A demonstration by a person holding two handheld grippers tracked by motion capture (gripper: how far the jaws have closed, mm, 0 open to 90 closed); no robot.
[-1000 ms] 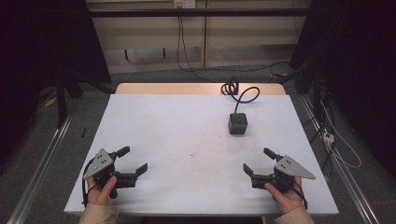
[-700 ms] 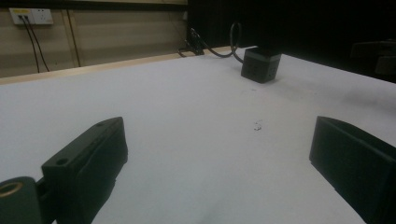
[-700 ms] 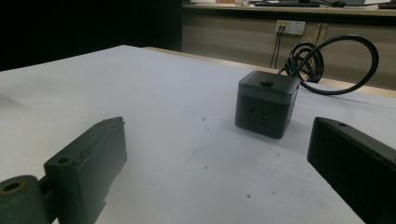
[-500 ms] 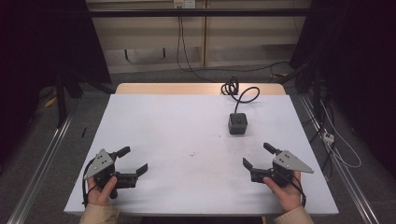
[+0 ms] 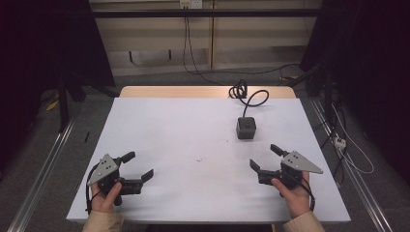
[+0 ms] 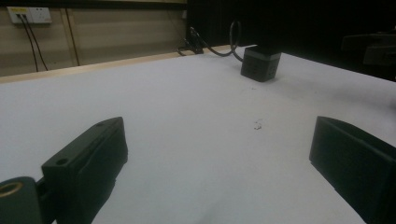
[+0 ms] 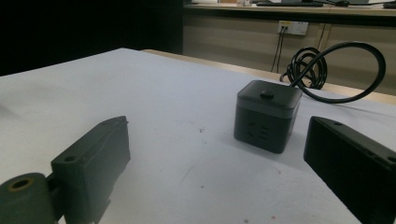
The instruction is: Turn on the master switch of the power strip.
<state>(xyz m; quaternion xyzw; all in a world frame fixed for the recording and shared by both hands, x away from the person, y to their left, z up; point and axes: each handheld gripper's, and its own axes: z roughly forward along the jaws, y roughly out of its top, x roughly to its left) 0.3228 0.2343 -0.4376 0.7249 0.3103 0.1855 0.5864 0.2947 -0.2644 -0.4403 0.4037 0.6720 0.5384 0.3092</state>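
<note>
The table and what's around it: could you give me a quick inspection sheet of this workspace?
Surface: white table, wooden strip at its far edge; a few tiny specks near the middle.
Job's things: dark cube-shaped box with a top button, upright, right of centre.
Clutter: nothing seen.
Grippers: left tongs and right tongs both open, holding nothing, near the front edge.
Cables: black cable loops from the box to a coil at the far edge.
Surroundings: wall sockets, floor cables, dark curtains.
</note>
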